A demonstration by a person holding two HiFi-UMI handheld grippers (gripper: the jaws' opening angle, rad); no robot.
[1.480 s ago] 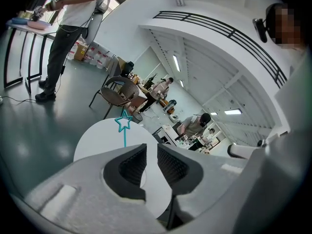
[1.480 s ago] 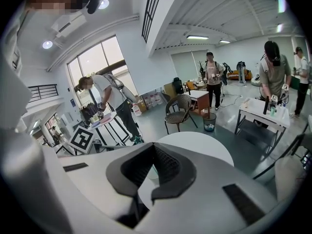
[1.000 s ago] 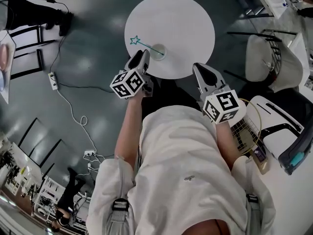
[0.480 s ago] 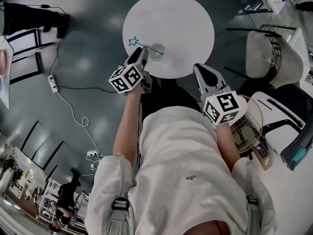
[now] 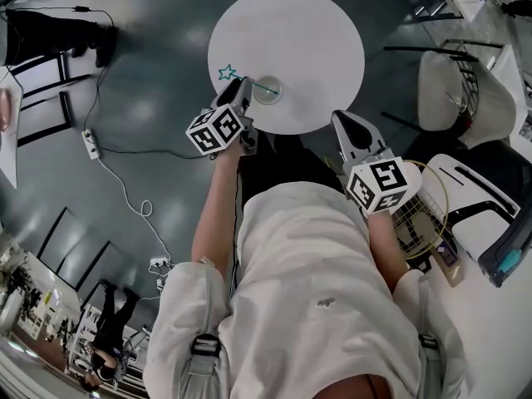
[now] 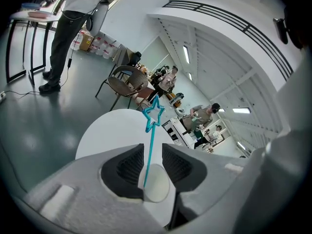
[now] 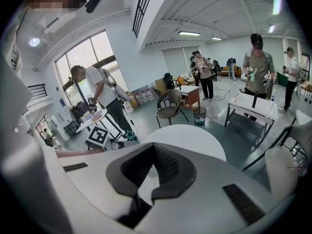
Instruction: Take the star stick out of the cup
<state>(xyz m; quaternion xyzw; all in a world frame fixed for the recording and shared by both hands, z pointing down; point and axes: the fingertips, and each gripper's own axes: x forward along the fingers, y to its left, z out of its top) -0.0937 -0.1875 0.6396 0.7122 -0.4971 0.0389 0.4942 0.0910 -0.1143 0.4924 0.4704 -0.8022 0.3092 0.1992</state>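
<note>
The cup (image 6: 157,182) is half hidden behind the left hand-held gripper (image 6: 152,149) — where the star stick (image 6: 150,133) ends is unclear

Count per kind: bench (image 5: 307,48), one; cup (image 5: 268,91), one; star stick (image 5: 226,72), one; grippers, two, namely the left gripper (image 5: 241,88) and the right gripper (image 5: 345,121); fingers (image 6: 127,165), two per gripper; marker cube, one (image 5: 218,130) on the left, one on the right; power strip (image 5: 90,137) on the floor, two.
</note>
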